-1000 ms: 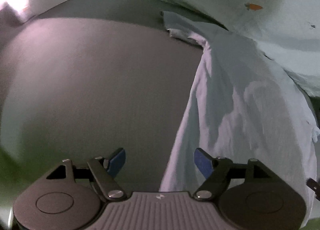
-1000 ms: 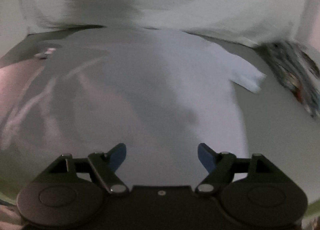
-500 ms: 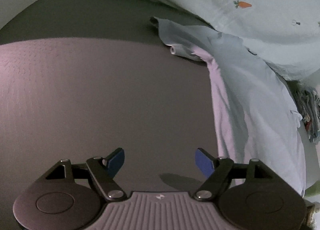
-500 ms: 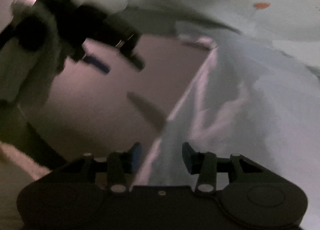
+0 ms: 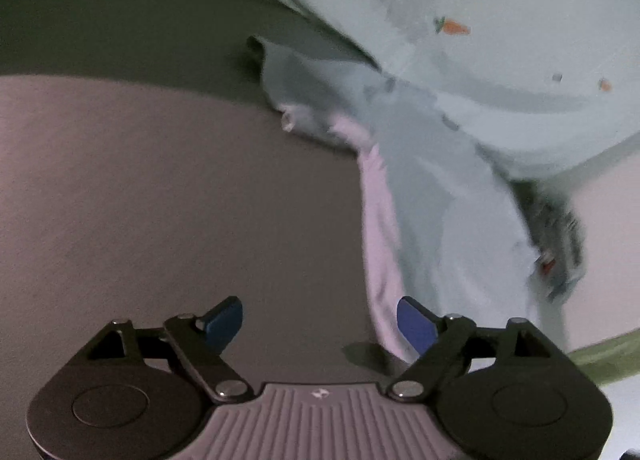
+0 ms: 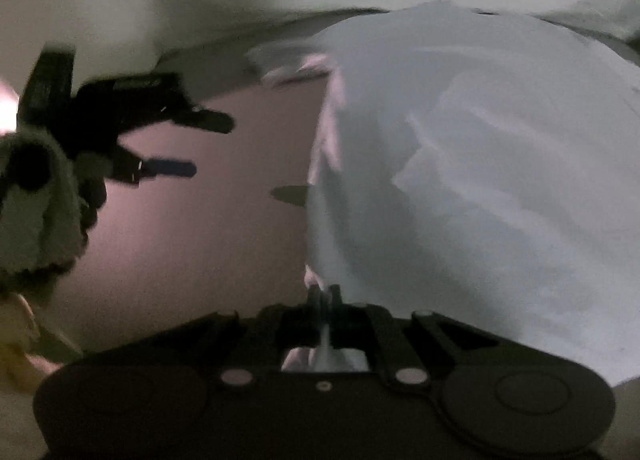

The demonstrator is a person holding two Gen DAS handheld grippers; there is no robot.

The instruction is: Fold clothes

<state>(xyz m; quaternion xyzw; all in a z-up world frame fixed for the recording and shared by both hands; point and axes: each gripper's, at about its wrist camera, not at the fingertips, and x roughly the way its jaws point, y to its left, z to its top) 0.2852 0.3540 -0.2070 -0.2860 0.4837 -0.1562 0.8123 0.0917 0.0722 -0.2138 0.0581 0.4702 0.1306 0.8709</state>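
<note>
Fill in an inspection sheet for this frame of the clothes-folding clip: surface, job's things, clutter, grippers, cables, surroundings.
Surface: dark grey textured mat, bare on its left part.
Job's things: pale blue T-shirt spread on the mat, one sleeve bunched at the far end; its near left edge is lifted.
Clutter: crumpled multicoloured cloth at the shirt's far right, blurred.
Grippers: left gripper open, off the shirt, above the mat. Right gripper shut on the shirt's edge.
Cables: nothing seen.
Surroundings: white carrot-print sheet piled behind the mat; dim light, motion blur.
</note>
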